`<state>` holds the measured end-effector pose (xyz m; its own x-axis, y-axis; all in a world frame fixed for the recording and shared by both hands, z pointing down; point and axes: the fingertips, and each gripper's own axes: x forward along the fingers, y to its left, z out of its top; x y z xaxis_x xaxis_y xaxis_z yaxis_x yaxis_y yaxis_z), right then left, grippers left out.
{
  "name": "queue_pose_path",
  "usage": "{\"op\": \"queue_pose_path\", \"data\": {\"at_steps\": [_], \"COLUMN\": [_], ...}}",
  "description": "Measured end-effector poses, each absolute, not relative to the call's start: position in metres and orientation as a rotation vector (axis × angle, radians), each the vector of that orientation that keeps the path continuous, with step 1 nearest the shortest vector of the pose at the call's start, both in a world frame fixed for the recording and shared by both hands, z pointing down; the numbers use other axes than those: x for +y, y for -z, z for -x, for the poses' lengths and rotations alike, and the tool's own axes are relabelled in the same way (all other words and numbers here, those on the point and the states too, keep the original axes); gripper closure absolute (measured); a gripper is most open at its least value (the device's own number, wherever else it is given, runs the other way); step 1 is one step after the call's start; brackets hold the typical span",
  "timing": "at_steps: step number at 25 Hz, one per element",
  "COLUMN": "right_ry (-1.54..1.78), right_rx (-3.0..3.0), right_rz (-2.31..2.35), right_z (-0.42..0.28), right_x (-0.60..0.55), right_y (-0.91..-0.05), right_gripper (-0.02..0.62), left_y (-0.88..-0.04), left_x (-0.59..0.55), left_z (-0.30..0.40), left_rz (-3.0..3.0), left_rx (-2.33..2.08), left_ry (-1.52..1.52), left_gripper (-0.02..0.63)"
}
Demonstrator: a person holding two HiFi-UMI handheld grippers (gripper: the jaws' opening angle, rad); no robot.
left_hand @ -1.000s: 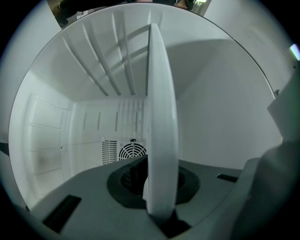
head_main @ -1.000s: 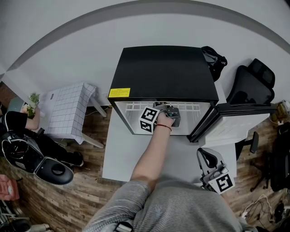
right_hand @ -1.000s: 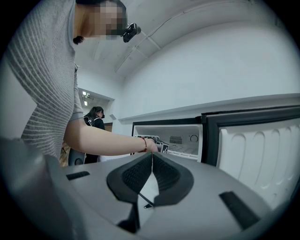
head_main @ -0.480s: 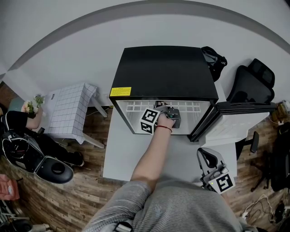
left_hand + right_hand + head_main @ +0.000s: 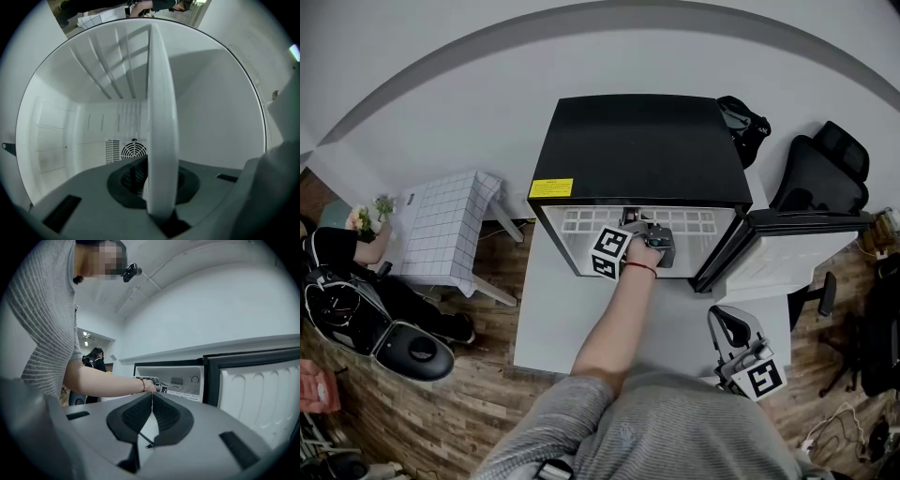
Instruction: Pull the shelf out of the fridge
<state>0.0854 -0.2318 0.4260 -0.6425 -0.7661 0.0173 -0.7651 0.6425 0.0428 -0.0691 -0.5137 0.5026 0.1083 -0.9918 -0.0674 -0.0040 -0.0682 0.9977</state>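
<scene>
A black mini fridge (image 5: pixel 637 141) stands with its door (image 5: pixel 806 225) swung open to the right. Its white wire shelf (image 5: pixel 581 223) sticks a little way out of the opening. My left gripper (image 5: pixel 631 217) is shut on the shelf's front edge at the middle. In the left gripper view this edge (image 5: pixel 161 117) runs as a white band between the jaws, with the fridge's white inside behind it. My right gripper (image 5: pixel 724 319) hangs low at the right, away from the fridge, shut on nothing. In its own view, the right gripper (image 5: pixel 152 397) has its pads together.
The fridge sits on a white platform (image 5: pixel 553 319). A small table with a checked cloth (image 5: pixel 441 230) stands to the left, an office chair (image 5: pixel 820 173) and a black bag (image 5: pixel 745 122) to the right. Another person (image 5: pixel 337 253) sits at far left. A round vent (image 5: pixel 133 151) marks the fridge's back wall.
The left gripper and the shelf have edged slightly out of the fridge toward me. The right gripper has stayed where it was.
</scene>
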Motion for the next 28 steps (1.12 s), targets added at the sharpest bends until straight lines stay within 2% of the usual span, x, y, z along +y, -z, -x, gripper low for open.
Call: {"op": "queue_pose_path", "data": {"at_steps": [28], "right_ry": [0.045], "right_rx": [-2.836], "right_rz": [-1.277], "right_z": [-0.076], "right_x": [-0.23], "right_y": [-0.424], "right_gripper": [0.581], "left_y": [-0.501], "left_x": [-0.49], "left_z": [0.07], "left_rz": [-1.315], "left_rx": [-1.099], "left_ry": [1.176], "left_gripper": [0.551]}}
